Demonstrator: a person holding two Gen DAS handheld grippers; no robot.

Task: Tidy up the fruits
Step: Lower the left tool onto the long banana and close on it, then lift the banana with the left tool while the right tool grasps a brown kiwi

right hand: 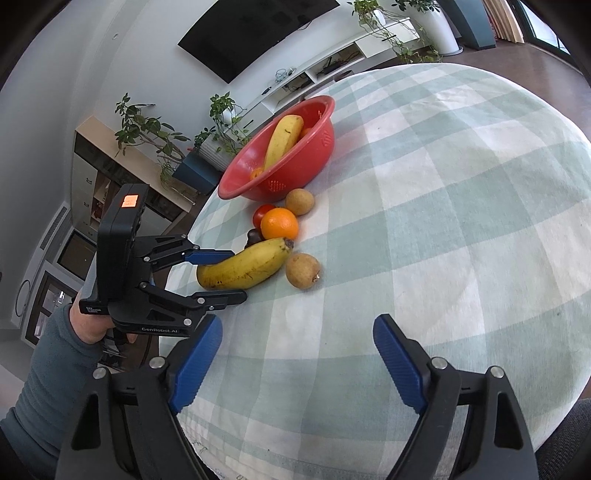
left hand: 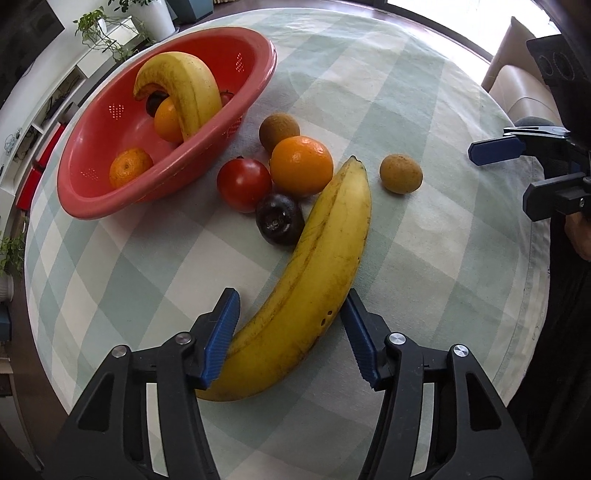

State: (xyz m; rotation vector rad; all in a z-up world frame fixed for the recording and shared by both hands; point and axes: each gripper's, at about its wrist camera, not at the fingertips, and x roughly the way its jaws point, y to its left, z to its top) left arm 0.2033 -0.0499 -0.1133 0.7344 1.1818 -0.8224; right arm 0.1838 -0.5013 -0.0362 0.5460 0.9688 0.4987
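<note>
Left gripper (left hand: 290,332) angled steeply down, jaws seemingly pinching banana (left hand: 314,273)

You are working in a home living room. Behind the table with its checked tablecloth (right hand: 461,192) hangs a flat television (right hand: 255,33) on a pale wall, above a long white media shelf (right hand: 332,70) holding cables and small items. Potted houseplants (right hand: 221,122) trail over the shelf and a wooden cabinet (right hand: 99,166), and a beige upholstered chair (left hand: 517,85) sits by a bright window. Fruit lies loose on the cloth beside a red colander bowl (right hand: 314,155).
</note>
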